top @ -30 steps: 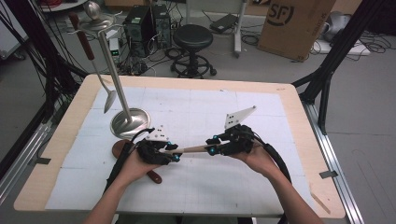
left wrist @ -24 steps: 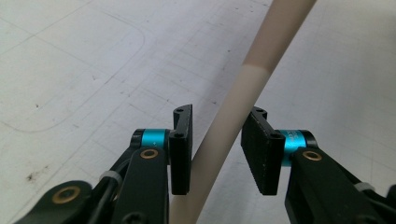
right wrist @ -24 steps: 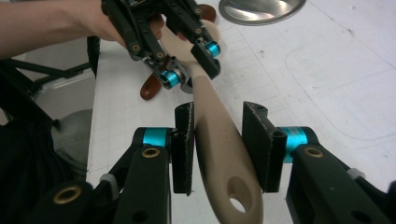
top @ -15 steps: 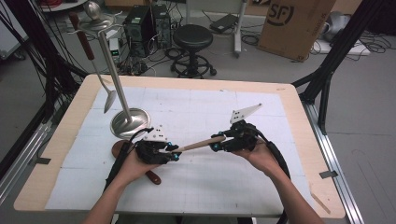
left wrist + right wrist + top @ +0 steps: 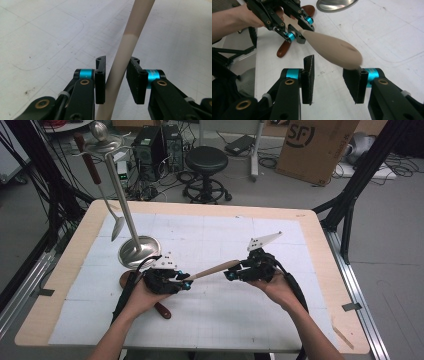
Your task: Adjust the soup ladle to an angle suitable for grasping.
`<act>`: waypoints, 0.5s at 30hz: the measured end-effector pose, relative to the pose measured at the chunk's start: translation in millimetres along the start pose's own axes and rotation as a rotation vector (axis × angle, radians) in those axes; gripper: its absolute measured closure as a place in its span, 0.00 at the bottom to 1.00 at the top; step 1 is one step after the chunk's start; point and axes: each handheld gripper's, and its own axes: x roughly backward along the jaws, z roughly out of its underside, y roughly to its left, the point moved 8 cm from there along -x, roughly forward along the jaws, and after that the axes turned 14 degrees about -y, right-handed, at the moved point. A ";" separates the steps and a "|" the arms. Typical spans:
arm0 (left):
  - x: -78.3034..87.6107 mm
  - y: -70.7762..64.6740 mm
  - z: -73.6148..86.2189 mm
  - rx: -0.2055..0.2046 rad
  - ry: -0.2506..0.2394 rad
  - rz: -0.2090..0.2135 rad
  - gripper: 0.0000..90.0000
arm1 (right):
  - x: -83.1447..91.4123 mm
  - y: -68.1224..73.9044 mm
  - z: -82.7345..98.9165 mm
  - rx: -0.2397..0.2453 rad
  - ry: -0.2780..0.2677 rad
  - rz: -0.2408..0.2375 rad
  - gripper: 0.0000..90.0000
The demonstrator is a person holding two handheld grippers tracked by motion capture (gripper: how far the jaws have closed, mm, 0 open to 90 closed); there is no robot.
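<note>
Holding the wooden spoon point(image 5: 212, 269) above the table point(image 5: 320, 270), we clench the left gripper point(image 5: 182, 281) on its handle; the right gripper point(image 5: 231, 274) jaws stand released around the bowl end, likely readying a handover.

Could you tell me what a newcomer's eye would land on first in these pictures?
Probably the pale wooden spoon spanning the gap between the left gripper and the right gripper over the middle of the white mat. Next, the tall metal stand at the mat's back left, with a ladle hanging from it.
</note>
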 end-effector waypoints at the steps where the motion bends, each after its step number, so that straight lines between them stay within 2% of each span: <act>1: -0.2 -0.3 0.1 0.005 0.000 -0.001 0.77 | -1.0 0.6 -0.9 -0.002 -0.005 -0.004 0.69; 6: 1.2 0.2 -0.1 0.048 0.007 -0.003 0.75 | -2.0 -0.5 -1.2 -0.009 -0.006 -0.003 0.70; 9: 2.8 -0.5 -0.9 0.046 0.008 -0.002 0.71 | -2.3 -0.8 -2.1 -0.003 -0.013 -0.010 0.69; 11: 2.7 -0.5 -1.3 0.058 0.006 -0.003 0.71 | -2.4 -0.4 -3.6 -0.011 -0.019 -0.011 0.69; 15: 2.6 0.1 -2.2 0.053 0.018 -0.014 0.75 | -3.7 0.2 -4.9 -0.023 -0.029 -0.017 0.66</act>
